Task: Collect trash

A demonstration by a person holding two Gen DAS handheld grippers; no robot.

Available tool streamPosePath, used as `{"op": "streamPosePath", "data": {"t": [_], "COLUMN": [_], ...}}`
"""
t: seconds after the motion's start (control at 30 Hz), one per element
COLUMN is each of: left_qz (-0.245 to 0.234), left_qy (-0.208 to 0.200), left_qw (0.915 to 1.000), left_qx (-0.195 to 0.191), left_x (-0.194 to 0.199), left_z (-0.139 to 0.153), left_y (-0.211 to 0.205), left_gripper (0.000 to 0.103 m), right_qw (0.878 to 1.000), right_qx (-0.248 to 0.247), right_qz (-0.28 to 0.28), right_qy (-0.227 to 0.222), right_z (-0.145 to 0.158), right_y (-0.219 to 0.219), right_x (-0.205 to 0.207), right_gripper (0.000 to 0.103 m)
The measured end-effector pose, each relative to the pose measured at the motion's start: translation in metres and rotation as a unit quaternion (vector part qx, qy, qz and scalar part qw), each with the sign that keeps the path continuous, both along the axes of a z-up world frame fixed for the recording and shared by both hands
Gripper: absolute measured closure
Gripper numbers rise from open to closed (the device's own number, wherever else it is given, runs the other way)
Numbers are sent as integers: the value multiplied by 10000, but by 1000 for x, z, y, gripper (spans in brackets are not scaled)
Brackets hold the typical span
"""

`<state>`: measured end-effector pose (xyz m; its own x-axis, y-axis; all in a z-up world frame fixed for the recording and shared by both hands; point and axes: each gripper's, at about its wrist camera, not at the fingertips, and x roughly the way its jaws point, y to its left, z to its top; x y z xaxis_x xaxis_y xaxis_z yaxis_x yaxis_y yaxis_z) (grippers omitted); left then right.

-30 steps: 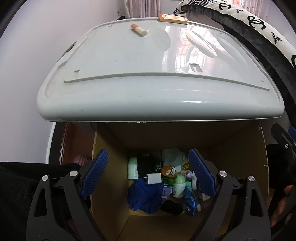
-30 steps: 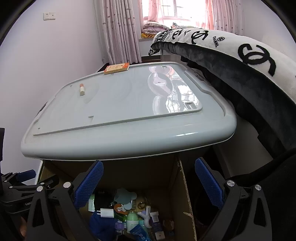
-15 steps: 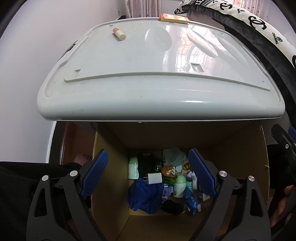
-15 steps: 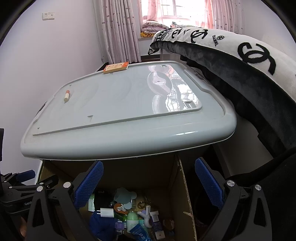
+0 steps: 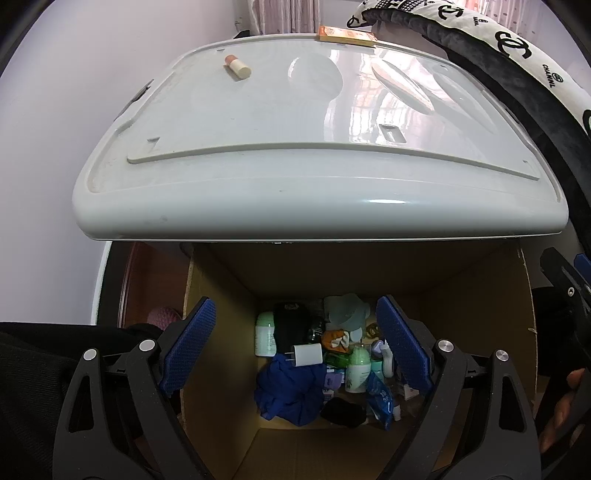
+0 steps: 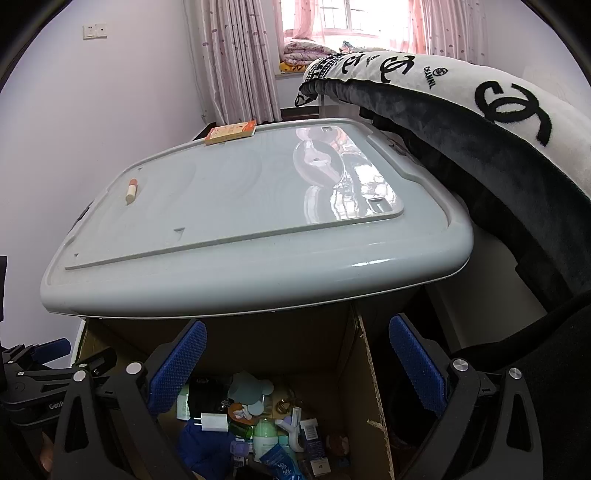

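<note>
Both grippers are hovering over the open cardboard box point(image 5: 221, 387) that's sitting under the near edge of the pale grey desk point(image 5: 258, 192), and it's basically stuffed with junk. The left gripper point(image 5: 295, 350) is holding its blue-padded fingers point(image 5: 188, 347) wide apart with nothing between them, and the right gripper point(image 6: 295, 369) is doing the same, fingers point(image 6: 177, 369) spread wide and holding nothing.

The trash in the box is lying in a heap at the bottom: a white plug-in charger point(image 5: 306, 354) sitting on top of a crumpled blue cloth point(image 5: 291, 387), a pale green bottle point(image 5: 266, 334) at the far left, another green-and-white bottle point(image 5: 357, 373) to the right of the charger, a blue wrapper point(image 5: 380, 395) and something black point(image 5: 345, 411) near the front. The rest is too jumbled to name.

Up on the desk, a small stick with a pinkish-orange end point(image 5: 237, 67) is lying at the far left, looks like a cream-coloured tube or cork. A flat orange box point(image 5: 345, 34) is sitting at the far edge. A black-and-white Chanel-print blanket point(image 6: 480, 122) is draping along the right side.
</note>
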<state>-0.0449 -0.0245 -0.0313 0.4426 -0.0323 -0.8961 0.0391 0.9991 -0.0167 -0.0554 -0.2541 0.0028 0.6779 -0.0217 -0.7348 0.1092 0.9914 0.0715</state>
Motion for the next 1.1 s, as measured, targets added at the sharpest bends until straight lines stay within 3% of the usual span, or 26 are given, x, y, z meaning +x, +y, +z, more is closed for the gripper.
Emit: {"op": "streamPosePath", "data": {"t": [0.17,0.33,0.4,0.67,0.77,1.0,1.1], "left_qz": [39,-69,-92,-344,-178,-308,-352], "left_qy": [-40,-15,-13,430,298,261,258], "left_qw": [10000,9988,9986,9969,9986,9976,9980], "left_qx": [-62,-482,-525,-569,-407,-568,-467], "left_x": [2,5,5,4,-2,-3,-3], "left_z": [3,6,7,-1,2,4,4], "left_y": [4,10,10,-1,1,0,-2], "left_gripper": [16,16,10,7,7,7,7], "right_qw": [10000,10000,10000,10000,10000,10000,10000], "right_qx": [0,8,10,11,12,43,43], "right_qz": [-1,-8,-5,-3,-10,-10,-11], "right_qy": [1,6,0,2,3,2,-15], "right_z": [0,0,0,0,0,0,1], "right_y": [0,1,1,1,1,2,2], "right_x": [0,0,0,0,0,1,1], "right_gripper": [5,5,5,5,5,5,5]}}
